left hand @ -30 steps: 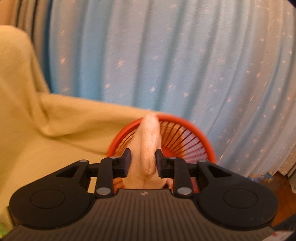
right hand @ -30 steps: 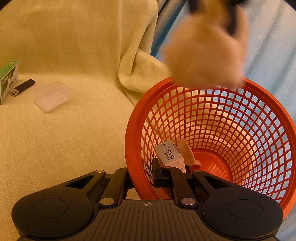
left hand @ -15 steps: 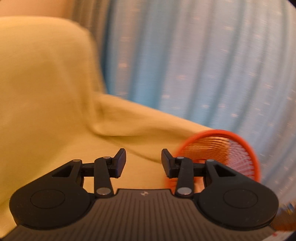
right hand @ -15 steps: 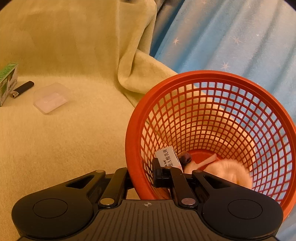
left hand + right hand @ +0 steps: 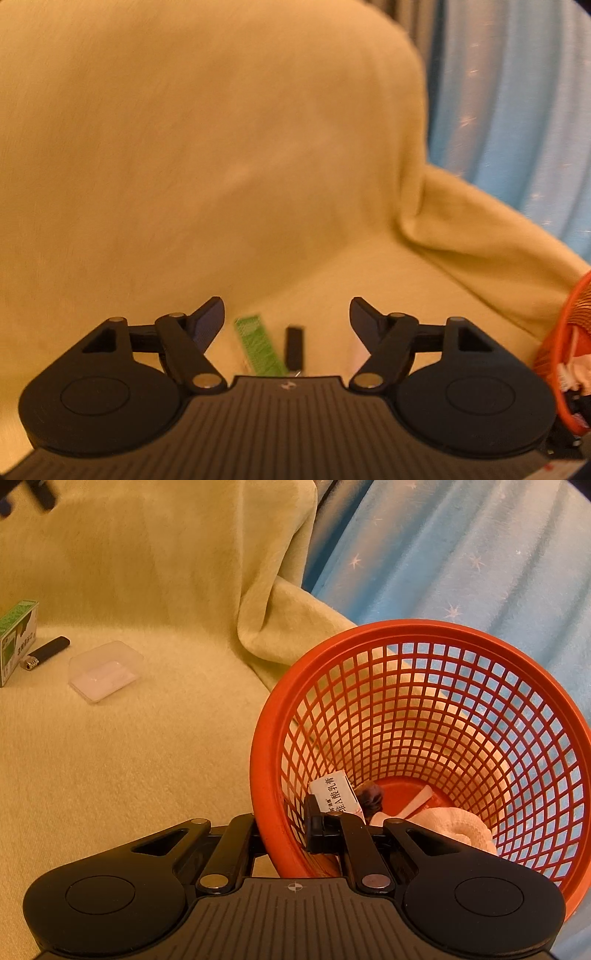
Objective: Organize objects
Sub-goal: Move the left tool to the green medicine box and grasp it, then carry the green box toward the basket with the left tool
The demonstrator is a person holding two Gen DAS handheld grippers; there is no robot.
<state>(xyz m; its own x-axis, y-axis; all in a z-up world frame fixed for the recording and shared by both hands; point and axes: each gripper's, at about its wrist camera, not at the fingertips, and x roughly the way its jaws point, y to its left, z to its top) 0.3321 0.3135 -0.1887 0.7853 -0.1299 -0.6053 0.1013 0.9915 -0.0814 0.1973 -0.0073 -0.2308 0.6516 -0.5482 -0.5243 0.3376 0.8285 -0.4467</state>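
Orange basket [image 5: 424, 716] sits tilted on the yellow-covered seat [image 5: 129, 757], and the right hand-held gripper [image 5: 280, 830] is clamped tight on its near rim! Inside lie a cream sock [image 5: 461, 827], a small white box [image 5: 334, 792] and a dark little item I can't identify. Over on the cushion: green box [image 5: 16, 638], black lighter [image 5: 46, 651] just beside it, clear plastic case [image 5: 105, 670] near those. The left hand-held gripper [image 5: 287, 317] has its jaws just spreading wide, nothing between them, aimed at the green box and lighter.
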